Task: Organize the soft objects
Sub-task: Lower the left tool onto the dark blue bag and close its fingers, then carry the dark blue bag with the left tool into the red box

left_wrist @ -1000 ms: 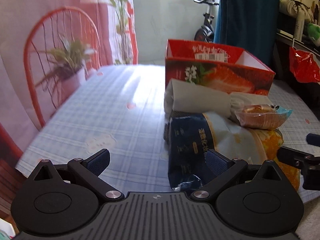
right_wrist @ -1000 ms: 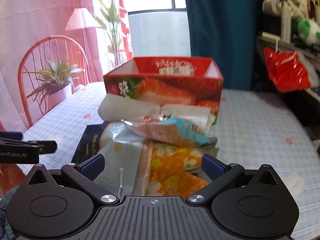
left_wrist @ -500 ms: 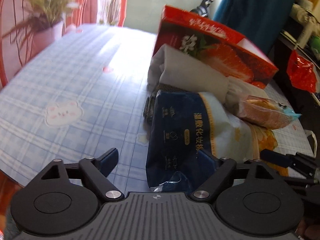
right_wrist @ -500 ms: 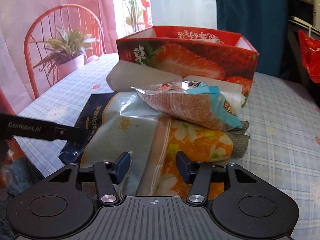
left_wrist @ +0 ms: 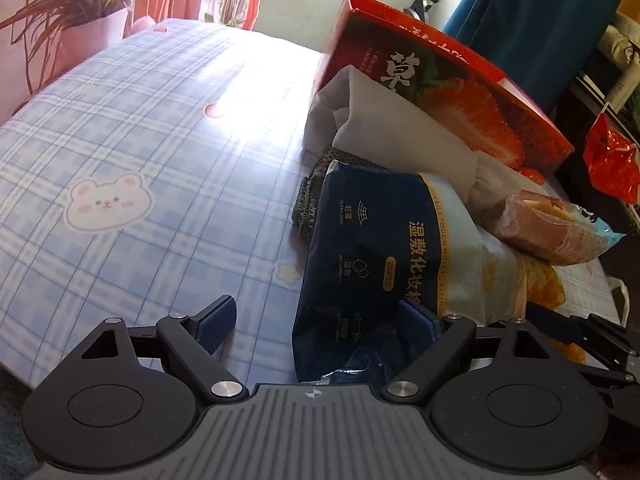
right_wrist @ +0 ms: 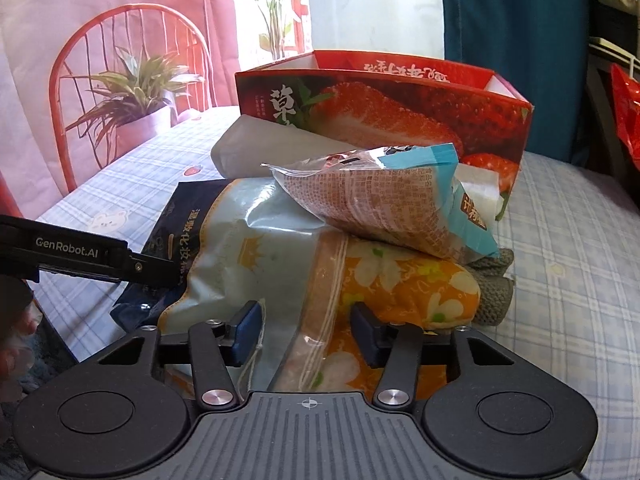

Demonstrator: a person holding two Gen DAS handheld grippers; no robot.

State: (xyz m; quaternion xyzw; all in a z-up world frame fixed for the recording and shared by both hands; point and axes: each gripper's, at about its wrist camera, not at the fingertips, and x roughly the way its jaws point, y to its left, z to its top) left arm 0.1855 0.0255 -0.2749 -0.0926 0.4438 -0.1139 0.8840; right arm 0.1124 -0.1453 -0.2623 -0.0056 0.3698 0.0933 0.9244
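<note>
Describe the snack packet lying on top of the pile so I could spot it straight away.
Find the red strawberry box at the back of the checked tablecloth. In front lies a heap of soft packs, and the snack packet lies topmost. It alone is see-through with a turquoise end, showing brown contents.

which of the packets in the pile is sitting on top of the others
The clear bread packet with the teal end. It lies across the pale blue-and-navy pack and the orange floral item, which both sit lower in the pile.
</note>
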